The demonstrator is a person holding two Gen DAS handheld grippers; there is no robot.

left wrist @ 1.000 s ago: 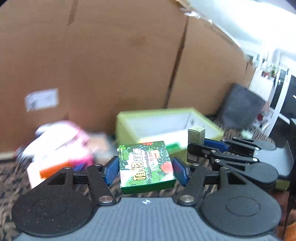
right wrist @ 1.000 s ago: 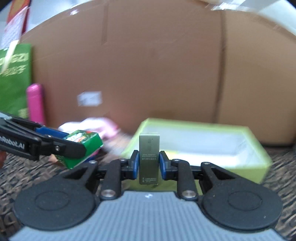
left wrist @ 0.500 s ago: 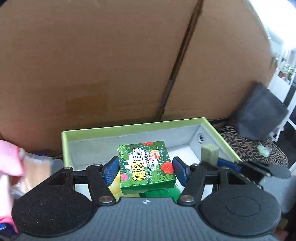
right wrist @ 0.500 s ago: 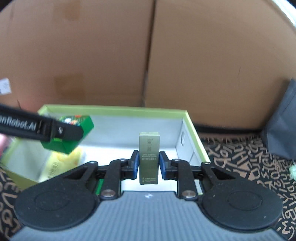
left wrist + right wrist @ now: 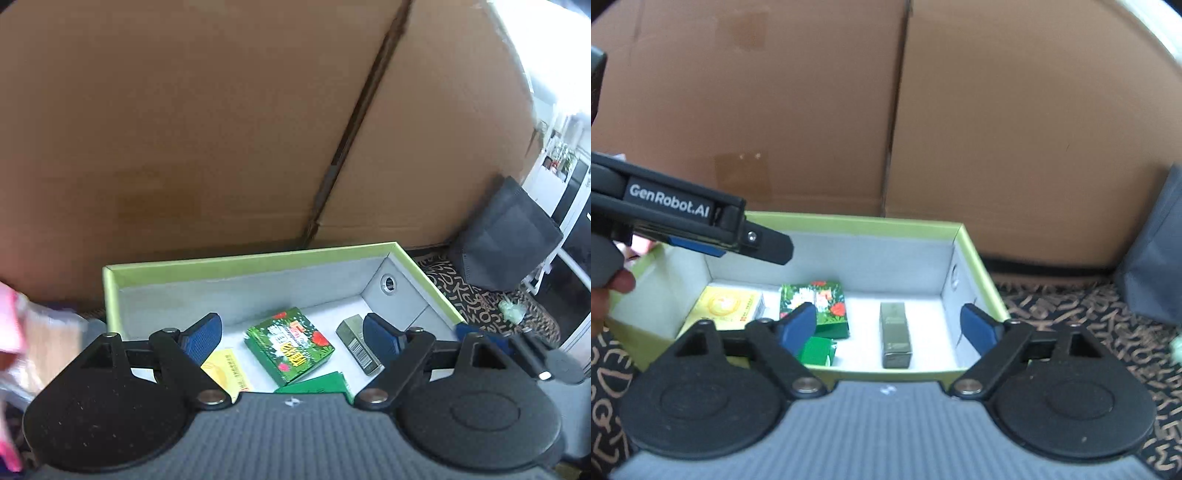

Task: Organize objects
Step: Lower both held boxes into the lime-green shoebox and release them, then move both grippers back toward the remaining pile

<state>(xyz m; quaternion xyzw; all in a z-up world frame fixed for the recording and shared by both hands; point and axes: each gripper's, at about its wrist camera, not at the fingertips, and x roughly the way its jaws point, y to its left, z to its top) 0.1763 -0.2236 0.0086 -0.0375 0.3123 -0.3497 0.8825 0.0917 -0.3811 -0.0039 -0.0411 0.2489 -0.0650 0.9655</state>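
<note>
L wrist view: left gripper (image 5: 291, 334) fills the bottom of frame, jaws wide apart & opening, nothing clamped. Blue pads (image 5: 201, 338) touch nothing. Just past them, mid-frame, the green box (image 5: 290, 345) lies flat on the tray (image 5: 251, 260) floor, turned at an angle, clear of both pads. Gold box (image 5: 356, 345) lies on its side right of it, partly behind the right pad. Yellow pack (image 5: 227, 369) sits lower left by the left pad; a plain green pack (image 5: 321, 382) pokes out at the bottom edge below the green box, touching or overlapping it, can't tell which. Right gripper tip shows at the right edge, over the tray's right rim.

R wrist view: right gripper (image 5: 888, 326) at bottom, jaws also wide apart & opening, empty. Gold box (image 5: 894, 334) lies flat between the pads but lower down on the tray floor, touched by neither. Green box (image 5: 814, 304) is left of centre, partly hidden by the left pad, yellow pack (image 5: 726, 306) further left. Left gripper (image 5: 768, 247) reaches in from the left edge above the tray's back-left corner; a hand (image 5: 605, 291) shows at the far left.

Edges/room: tray (image 5: 979, 269) rim is lime, walls white; bare floor between green box & gold box, and behind both up to the back wall. Patterned cloth (image 5: 1071, 306) lies open right of the tray. Cardboard (image 5: 997, 122) stands right behind the tray, filling the top. Grey bag (image 5: 506, 240) at right.
</note>
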